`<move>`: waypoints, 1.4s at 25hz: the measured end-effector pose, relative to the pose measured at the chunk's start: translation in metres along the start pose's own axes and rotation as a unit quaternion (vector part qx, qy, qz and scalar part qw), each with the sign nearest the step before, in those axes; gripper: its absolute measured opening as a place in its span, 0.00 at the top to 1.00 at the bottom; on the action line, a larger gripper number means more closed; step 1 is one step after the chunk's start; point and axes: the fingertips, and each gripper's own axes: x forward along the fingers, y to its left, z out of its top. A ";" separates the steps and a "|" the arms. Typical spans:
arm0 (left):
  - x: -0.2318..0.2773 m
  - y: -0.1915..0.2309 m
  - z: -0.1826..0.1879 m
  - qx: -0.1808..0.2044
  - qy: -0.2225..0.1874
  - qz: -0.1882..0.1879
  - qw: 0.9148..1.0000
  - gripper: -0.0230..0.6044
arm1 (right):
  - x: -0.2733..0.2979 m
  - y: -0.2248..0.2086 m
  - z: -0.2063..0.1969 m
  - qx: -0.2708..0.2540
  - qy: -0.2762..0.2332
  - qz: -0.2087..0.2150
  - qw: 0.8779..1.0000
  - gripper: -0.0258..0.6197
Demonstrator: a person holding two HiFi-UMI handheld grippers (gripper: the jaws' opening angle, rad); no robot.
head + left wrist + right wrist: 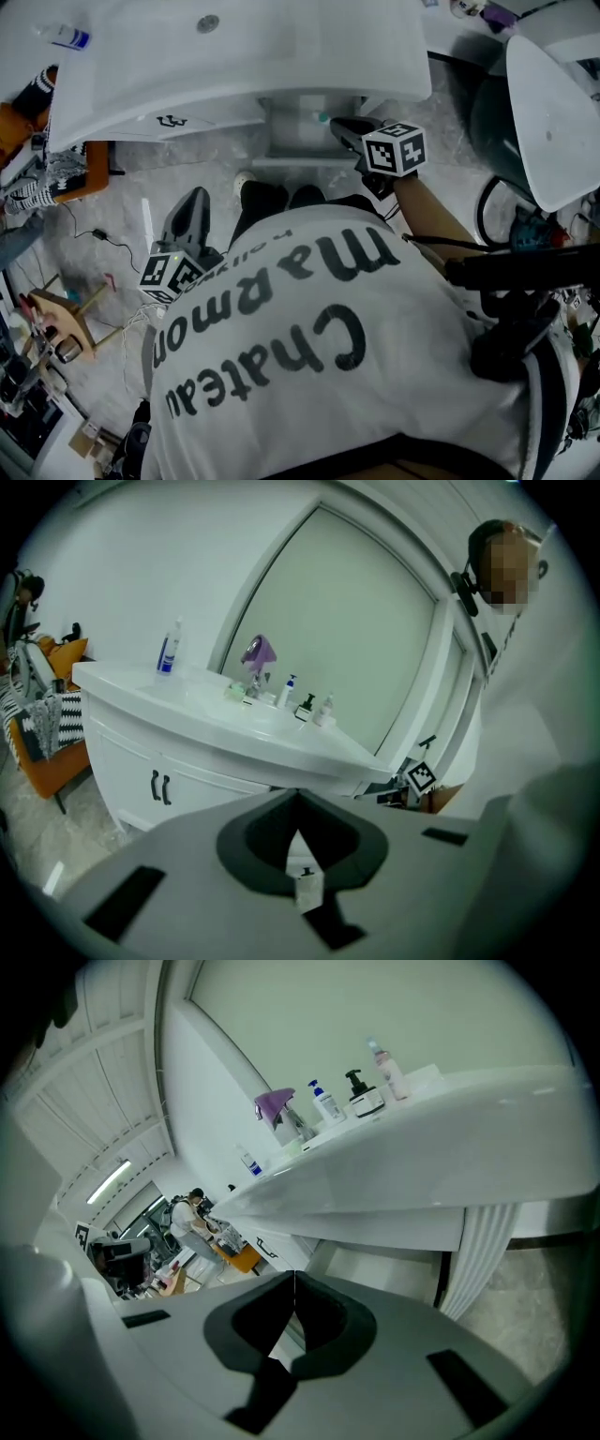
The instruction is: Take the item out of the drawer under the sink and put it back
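While the right gripper pointed shut, empty fingers at the recess under the sink counter, the left gripper, fingers likewise together, hung well back from it.

1. Head view: the light is soft, even and cool, with no hard shadows. The white sink top along the upper frame is bright, nearly washed out. The floor below it is greyer.
2. Left gripper view: strong fisheye with black corners and bowed straight edges. The left gripper at the bottom is blurred; the background is sharper.
3. Right gripper view: it has the same round vignette. A ceiling strip light glows at middle left. The sink's underside lies in shade, and the right gripper looks soft.
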 end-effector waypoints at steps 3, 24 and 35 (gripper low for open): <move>0.010 -0.002 -0.006 -0.008 0.007 0.007 1.000 0.95 | 0.011 -0.014 -0.004 0.008 0.010 0.007 1.000 0.95; 0.023 0.050 -0.011 -0.054 -0.015 0.050 0.997 0.95 | 0.066 -0.061 -0.028 -0.019 0.092 -0.045 0.995 0.94; 0.016 0.060 -0.029 -0.079 -0.004 0.066 0.995 0.95 | 0.075 -0.074 -0.042 -0.094 0.127 -0.095 0.983 0.77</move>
